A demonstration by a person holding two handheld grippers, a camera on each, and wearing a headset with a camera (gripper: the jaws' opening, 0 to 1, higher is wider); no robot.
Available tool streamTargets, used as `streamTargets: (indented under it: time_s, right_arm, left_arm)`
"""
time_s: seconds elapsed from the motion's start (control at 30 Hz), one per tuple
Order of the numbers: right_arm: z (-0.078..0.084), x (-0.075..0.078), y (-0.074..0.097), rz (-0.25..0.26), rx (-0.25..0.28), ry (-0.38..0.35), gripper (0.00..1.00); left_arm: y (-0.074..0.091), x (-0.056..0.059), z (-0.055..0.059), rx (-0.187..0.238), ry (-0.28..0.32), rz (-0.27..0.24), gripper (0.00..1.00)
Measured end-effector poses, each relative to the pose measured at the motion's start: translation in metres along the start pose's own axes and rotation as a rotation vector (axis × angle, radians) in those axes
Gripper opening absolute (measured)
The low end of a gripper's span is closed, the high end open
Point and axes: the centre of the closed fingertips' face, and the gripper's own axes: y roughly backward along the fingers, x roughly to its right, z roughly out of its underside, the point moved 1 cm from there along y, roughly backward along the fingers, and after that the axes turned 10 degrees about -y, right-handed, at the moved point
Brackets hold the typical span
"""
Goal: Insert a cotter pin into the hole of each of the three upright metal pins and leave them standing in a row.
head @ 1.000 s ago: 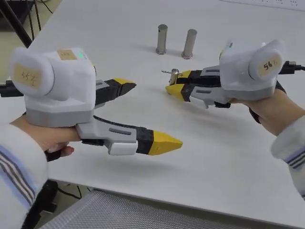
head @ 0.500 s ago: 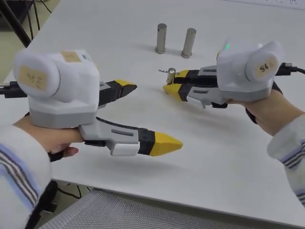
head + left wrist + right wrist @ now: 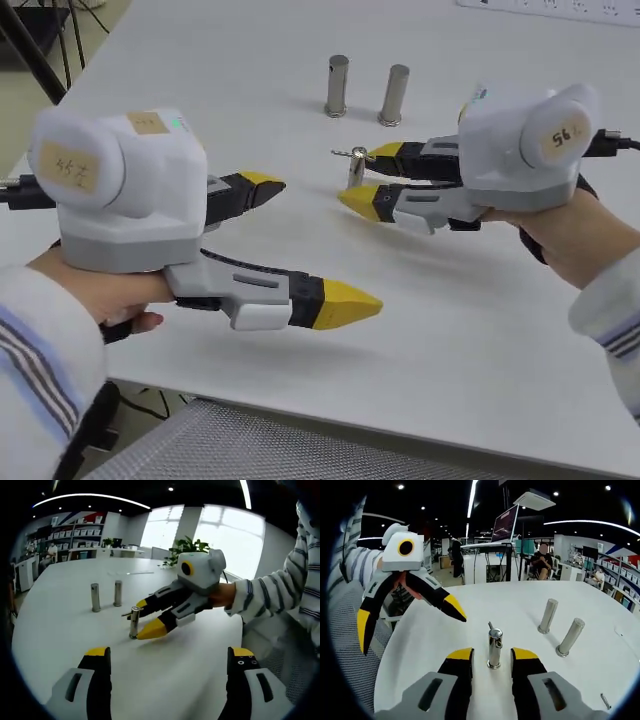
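**Head view:** The front metal pin [image 3: 357, 168] stands upright on the white desk [image 3: 200, 80]. A cotter pin [image 3: 342, 153] sticks out sideways near its top. The right claw [image 3: 353, 176] is released, with one jaw on each side of this pin. The two other metal pins [image 3: 337, 85] stand side by side behind the front metal pin, apart from it. The left claw [image 3: 333, 240] is spread wide and holds nothing. It is to the left of the front metal pin and nearer to the person.

**Left gripper view:** The jaws of the left claw [image 3: 169, 652] stand far apart. The front metal pin [image 3: 134, 621] stands beyond them, and the right claw [image 3: 137, 625] reaches around it from the right. The two other metal pins [image 3: 95, 597] are left of it and further away.

**Right gripper view:** The right claw [image 3: 492, 657] has the front metal pin [image 3: 494, 644] between its jaws, with a gap on both sides. The left claw [image 3: 415, 636] hangs open to the left of this pin. The two other metal pins [image 3: 548, 616] stand to its right.
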Motion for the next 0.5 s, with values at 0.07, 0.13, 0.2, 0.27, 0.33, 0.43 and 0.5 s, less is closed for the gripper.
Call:
streamTargets:
  time_s: [0.07,0.13,0.2,0.27,0.33,0.43,0.5]
  right_arm:
    - [-0.004,-0.005,0.008,-0.012,0.003,-0.008,0.36]
    - [-0.009,-0.009,0.015,-0.016,0.01,-0.006,0.44]
    - [-0.014,-0.013,0.025,-0.015,0.021,-0.024,0.49]
    - [-0.022,-0.019,0.031,-0.028,0.061,-0.065,0.54]
    - [-0.03,-0.029,0.04,-0.056,0.104,-0.111,0.62]
    - [-0.037,-0.034,0.051,-0.046,0.13,-0.118,0.7]
    - [-0.041,-0.036,0.058,-0.035,0.147,-0.119,0.73]
  left_arm:
    - [0.002,-0.003,-0.003,0.005,-0.009,-0.015,0.96]
    - [0.004,-0.006,-0.005,0.014,-0.015,-0.029,0.95]
    - [0.006,-0.009,-0.009,0.03,-0.01,-0.039,0.95]
    - [0.009,-0.01,-0.012,0.042,-0.009,-0.042,0.95]
    - [0.011,-0.009,-0.015,0.053,0.004,-0.037,0.95]
    - [0.013,-0.007,-0.022,0.086,0.005,-0.037,0.95]
    - [0.012,-0.006,-0.022,0.086,0.001,-0.033,0.96]
